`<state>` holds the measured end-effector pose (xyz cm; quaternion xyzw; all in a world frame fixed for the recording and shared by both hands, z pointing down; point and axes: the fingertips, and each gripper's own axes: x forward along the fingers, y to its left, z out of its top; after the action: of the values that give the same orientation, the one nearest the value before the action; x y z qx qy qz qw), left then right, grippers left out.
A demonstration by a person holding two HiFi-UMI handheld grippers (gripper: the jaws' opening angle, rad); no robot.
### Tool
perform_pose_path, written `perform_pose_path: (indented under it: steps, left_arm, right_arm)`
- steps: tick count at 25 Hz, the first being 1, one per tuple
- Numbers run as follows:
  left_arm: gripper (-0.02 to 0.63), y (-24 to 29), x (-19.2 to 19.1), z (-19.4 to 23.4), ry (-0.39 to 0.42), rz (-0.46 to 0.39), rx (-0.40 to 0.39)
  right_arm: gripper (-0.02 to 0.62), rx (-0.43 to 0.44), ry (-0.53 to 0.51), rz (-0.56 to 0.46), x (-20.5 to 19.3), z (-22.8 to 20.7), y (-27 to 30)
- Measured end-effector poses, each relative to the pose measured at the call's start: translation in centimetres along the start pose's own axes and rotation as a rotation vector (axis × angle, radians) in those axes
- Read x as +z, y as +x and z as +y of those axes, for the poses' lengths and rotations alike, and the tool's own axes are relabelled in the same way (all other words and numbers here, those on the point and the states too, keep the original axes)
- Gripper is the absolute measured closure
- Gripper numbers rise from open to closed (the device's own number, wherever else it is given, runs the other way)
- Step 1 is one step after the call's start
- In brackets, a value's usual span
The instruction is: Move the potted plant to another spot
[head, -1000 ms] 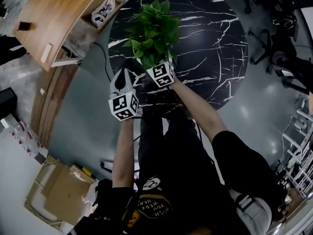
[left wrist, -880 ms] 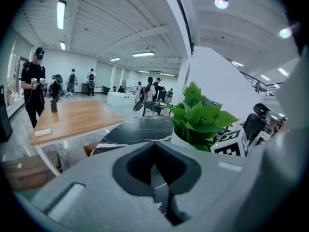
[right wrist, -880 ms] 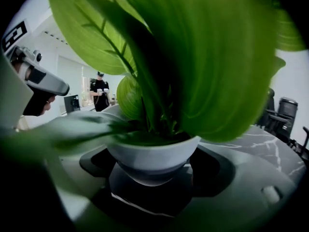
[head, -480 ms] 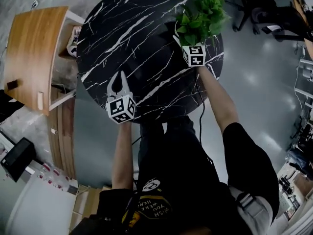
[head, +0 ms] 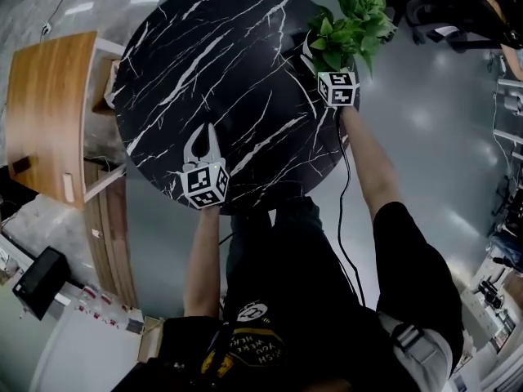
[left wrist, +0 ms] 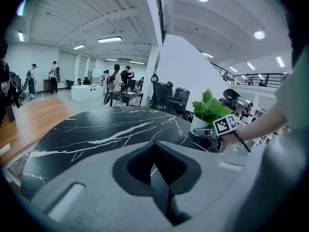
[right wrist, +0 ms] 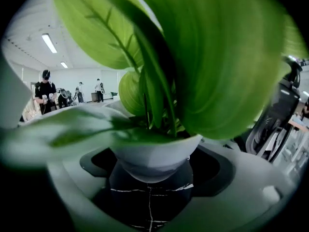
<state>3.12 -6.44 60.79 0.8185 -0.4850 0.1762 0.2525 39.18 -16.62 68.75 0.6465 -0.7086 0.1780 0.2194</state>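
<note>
The potted plant [head: 353, 24], green leaves in a white pot [right wrist: 154, 153], is at the far right edge of the round black marble table [head: 229, 55]. My right gripper [head: 321, 59] is shut on the pot, whose rounded base sits between the jaws just over the marble [right wrist: 145, 202]. I cannot tell whether the pot touches the table. Leaves [right wrist: 217, 57] fill most of the right gripper view. My left gripper [head: 204, 131] hovers over the table's near edge, shut and holding nothing [left wrist: 154, 143]. From there the plant [left wrist: 210, 111] and my right gripper [left wrist: 208, 132] show at the right.
A wooden desk [head: 45, 104] stands left of the table. Office chairs [head: 433, 15] are beyond the plant, more chairs [left wrist: 166, 95] behind the table. A cable [head: 347, 186] hangs by my right arm. People stand far off in the hall [left wrist: 116, 79].
My right gripper has carried the plant from the table's near side across to its far right edge. The left gripper has stayed shut above the near edge.
</note>
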Motion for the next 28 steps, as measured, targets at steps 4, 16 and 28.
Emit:
perform_pose_path:
  steps: [4, 16, 28]
  left_arm:
    - [0.602, -0.1, -0.1, -0.4, 0.003, 0.002, -0.006]
    - [0.601, -3.0, 1.8, -4.4, 0.004, -0.02, -0.074]
    - [0.601, -9.5, 7.2, -18.3, 0.163, -0.065, -0.408]
  right_arm:
    - [0.121, 0.0, -0.035, 0.038, -0.7, 0.4, 0.0]
    - [0.523, -0.006, 0.168, 0.072, -4.5, 5.8, -13.0]
    - [0.594, -0.028, 0.236, -0.116, 6.8, 16.4, -30.2]
